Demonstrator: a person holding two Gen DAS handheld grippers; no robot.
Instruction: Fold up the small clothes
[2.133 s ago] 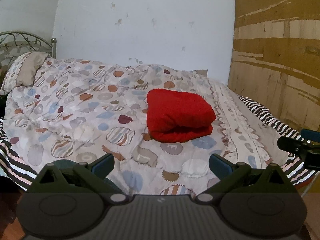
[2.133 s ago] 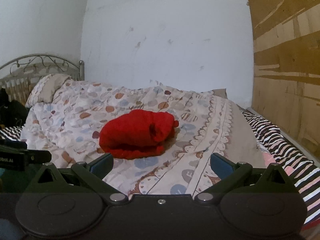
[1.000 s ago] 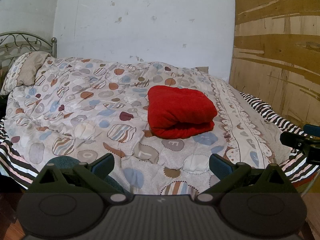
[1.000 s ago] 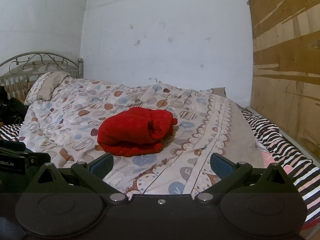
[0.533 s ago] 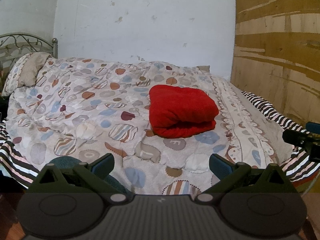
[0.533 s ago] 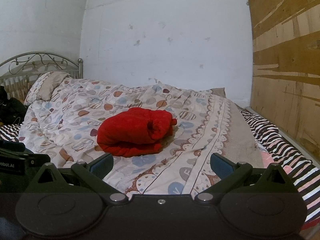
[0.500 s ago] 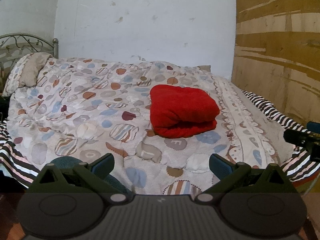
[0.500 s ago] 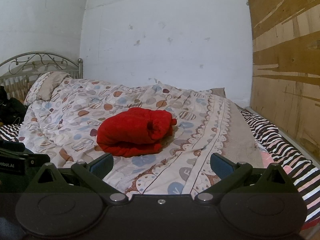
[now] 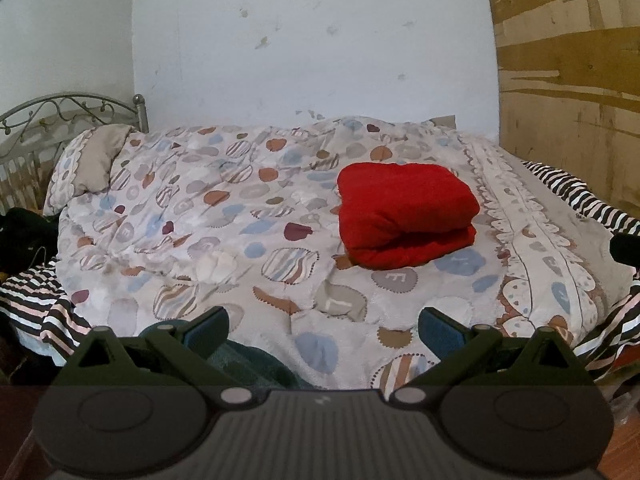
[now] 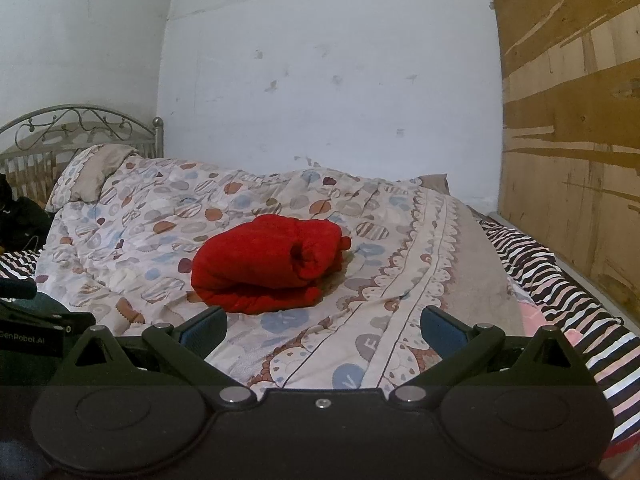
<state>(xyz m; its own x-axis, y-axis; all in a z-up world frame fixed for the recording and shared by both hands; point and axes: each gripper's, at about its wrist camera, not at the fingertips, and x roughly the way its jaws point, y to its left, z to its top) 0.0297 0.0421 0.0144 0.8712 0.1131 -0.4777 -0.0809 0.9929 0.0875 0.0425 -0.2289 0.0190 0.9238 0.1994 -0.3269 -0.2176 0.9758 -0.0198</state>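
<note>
A red garment (image 9: pixel 404 212) lies folded into a thick bundle on the patterned quilt (image 9: pixel 224 224); it also shows in the right wrist view (image 10: pixel 268 266). My left gripper (image 9: pixel 323 330) is open and empty, held back near the bed's front edge, well short of the bundle. My right gripper (image 10: pixel 323 330) is open and empty too, also back from the bundle. The left gripper's body (image 10: pixel 28 332) shows at the left edge of the right wrist view.
A pillow (image 9: pixel 96 156) and a metal headboard (image 10: pixel 80 128) are at the far left. A striped sheet (image 10: pixel 552 280) hangs along the right side by a wooden panel (image 10: pixel 580 160). Dark teal cloth (image 9: pixel 248 364) lies under the left gripper. Dark clothes (image 9: pixel 20 232) sit at the left.
Both grippers have drawn back slightly and tilted up, so the bed sits lower in view. The red bundle has not moved. Both grippers stay open.
</note>
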